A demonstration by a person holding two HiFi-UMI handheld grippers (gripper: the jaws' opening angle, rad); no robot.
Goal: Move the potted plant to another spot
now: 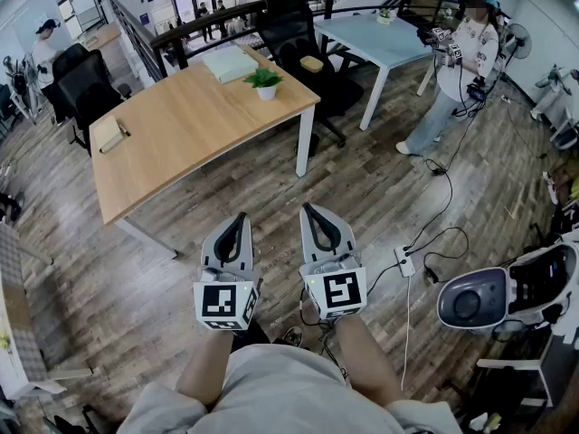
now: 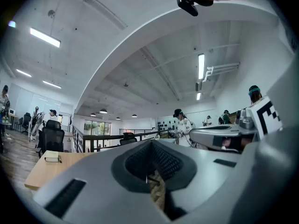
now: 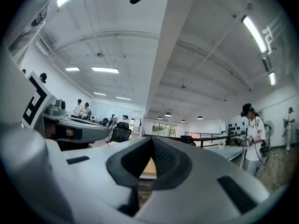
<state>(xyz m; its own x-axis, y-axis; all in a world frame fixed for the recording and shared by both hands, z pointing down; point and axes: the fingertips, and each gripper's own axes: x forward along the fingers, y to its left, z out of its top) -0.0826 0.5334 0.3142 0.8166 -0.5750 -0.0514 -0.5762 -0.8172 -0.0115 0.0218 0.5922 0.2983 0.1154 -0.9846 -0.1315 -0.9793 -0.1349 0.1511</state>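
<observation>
The potted plant [image 1: 265, 82], a small green plant in a white pot, stands near the far right edge of the wooden table [image 1: 181, 129]. Both grippers hang side by side over the floor in front of the table, well short of the plant. My left gripper [image 1: 240, 216] has its jaws together with nothing in them. Beside it, my right gripper [image 1: 308, 208] is shut and empty too. The left gripper view shows the left gripper [image 2: 150, 142] pointing level over the table top. The right gripper [image 3: 152, 138] tilts slightly upward in its own view. The plant is not visible in either gripper view.
On the table lie a white box [image 1: 231, 63], a notebook [image 1: 110, 135] and a small yellow object [image 1: 311, 63]. Black office chairs [image 1: 298, 30] stand behind it and at its left. A person [image 1: 457, 70] stands by a light blue table [image 1: 380, 39]. Cables and a power strip [image 1: 404, 262] cross the floor at right.
</observation>
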